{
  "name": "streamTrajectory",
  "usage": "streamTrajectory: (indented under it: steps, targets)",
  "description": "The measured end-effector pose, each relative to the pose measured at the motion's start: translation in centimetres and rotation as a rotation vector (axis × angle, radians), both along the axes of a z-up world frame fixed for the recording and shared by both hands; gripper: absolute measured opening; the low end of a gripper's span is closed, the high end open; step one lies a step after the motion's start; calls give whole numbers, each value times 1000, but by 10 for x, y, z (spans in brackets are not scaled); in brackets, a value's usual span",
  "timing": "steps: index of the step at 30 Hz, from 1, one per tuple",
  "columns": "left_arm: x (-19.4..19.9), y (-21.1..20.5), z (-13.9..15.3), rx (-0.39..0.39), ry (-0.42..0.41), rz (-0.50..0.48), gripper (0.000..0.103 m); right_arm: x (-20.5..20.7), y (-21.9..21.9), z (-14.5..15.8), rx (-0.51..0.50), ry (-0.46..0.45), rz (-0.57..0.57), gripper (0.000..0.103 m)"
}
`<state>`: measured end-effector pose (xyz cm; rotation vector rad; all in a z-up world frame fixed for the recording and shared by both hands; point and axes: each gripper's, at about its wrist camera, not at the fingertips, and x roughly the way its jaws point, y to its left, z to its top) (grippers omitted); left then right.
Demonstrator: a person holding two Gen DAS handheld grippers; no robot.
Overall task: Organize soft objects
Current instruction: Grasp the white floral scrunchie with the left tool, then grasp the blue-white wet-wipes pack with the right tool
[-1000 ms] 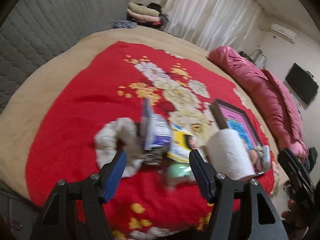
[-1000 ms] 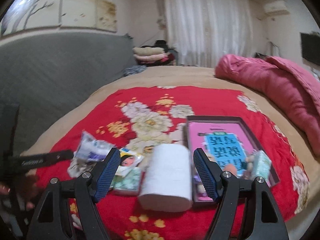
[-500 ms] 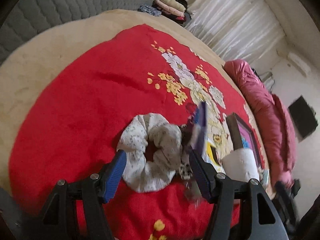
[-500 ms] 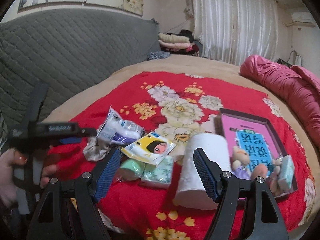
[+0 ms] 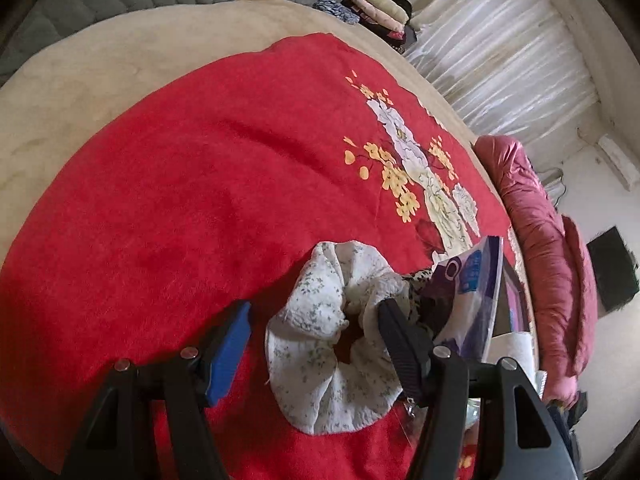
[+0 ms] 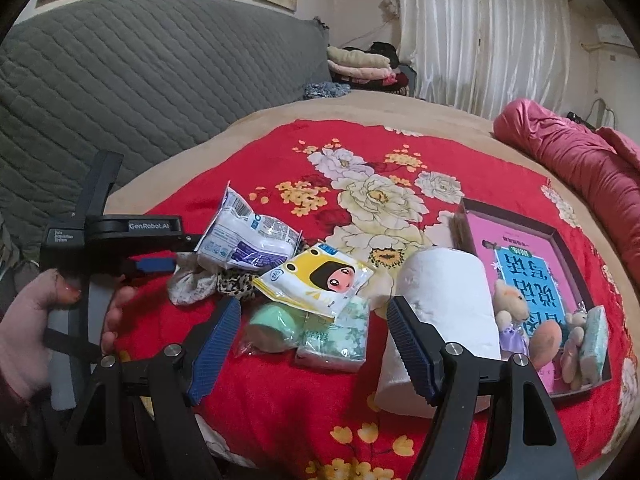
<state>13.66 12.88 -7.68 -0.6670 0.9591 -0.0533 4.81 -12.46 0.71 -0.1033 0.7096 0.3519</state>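
Note:
A white floral scrunchie (image 5: 332, 344) lies on the red blanket, and my open left gripper (image 5: 316, 332) straddles it, the right finger resting over its rim. The scrunchie also shows in the right wrist view (image 6: 188, 284), beside a leopard-print scrunchie (image 6: 236, 282) and under a white and purple packet (image 6: 244, 240). My right gripper (image 6: 316, 340) is open and empty above a green sponge (image 6: 272, 326) and a green tissue pack (image 6: 336, 338). A yellow cartoon packet (image 6: 316, 276) and a toilet roll (image 6: 444, 312) lie nearby. A dark tray (image 6: 560, 248) holds several small plush toys.
The red flowered blanket (image 5: 180, 200) covers a beige bed with a grey quilted headboard (image 6: 140, 80). A rolled pink duvet (image 6: 580, 160) lies along the right side. Folded clothes (image 6: 360, 64) are stacked at the far end by white curtains.
My left gripper has swung left and closed in on the white scrunchie, which now lies between its fingers. My right gripper has shifted left from the toilet roll to above the green sponge and tissue pack.

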Motion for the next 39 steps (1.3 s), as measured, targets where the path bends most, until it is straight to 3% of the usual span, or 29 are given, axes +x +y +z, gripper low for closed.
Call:
streamTrajectory:
  steps: [2,7,11,17,20,25,30,33,39]
  targets:
    - [4,-5,0,22,-4,-12,62,3,3,-1,-6,-2,1,77]
    - [11,-8,-7,7,-1,-28,22,16,13,-4,-41,10,-5,77]
    - [17,-8,-12,-9,7,-41,10,32,23,-12,-49,54,3,77]
    - [17,-6,-7,-34,-32,-49,9,47,40,-21,-65,67,30,77]
    - [14,-2,-3,-43,-56,-42,9,53,52,-15,-9,62,55,77]
    - [14,4,-9,-60,-31,-32,9,68,77,-10,46,66,109,77]
    - [14,6,-10,-66,-26,-34,9,85,96,-17,49,98,98,77]
    - [14,14,-15,-108,-14,-9,9,92,99,-20,59,115,82,77]
    - [14,24,-19,-138,-12,17,9,101,115,-32,-42,114,53,77]
